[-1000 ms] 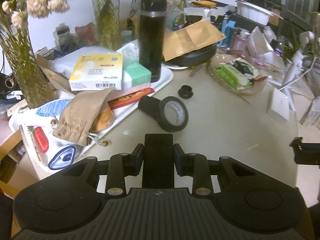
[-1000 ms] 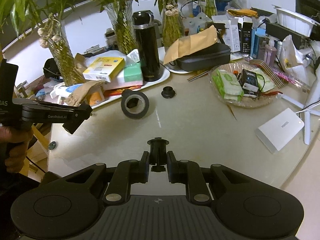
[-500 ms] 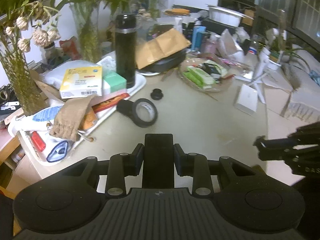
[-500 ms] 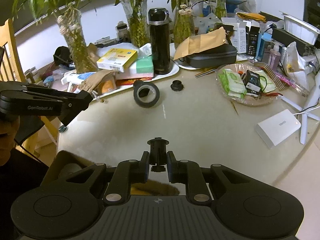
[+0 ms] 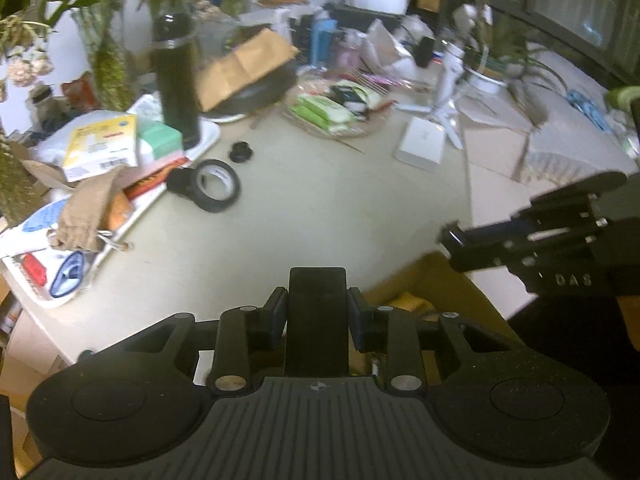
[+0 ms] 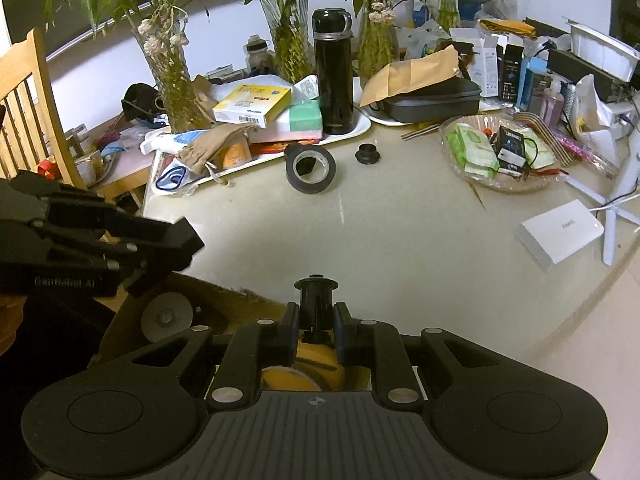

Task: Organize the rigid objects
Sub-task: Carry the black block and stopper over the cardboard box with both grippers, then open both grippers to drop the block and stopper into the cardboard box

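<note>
We see a cardboard box below holding a yellow roll and a grey disc. Left gripper clamps a flat black block, long axis pointing away from us. Right gripper clamps a black spool, upright.

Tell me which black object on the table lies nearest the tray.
The black tape roll: it sits right at the tray's edge, while the small black cap lies farther out.

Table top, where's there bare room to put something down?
The widest bare patch on the table top lies in front of the tape roll, left of the white box. Crowded: the white tray and glass dish behind.
</note>
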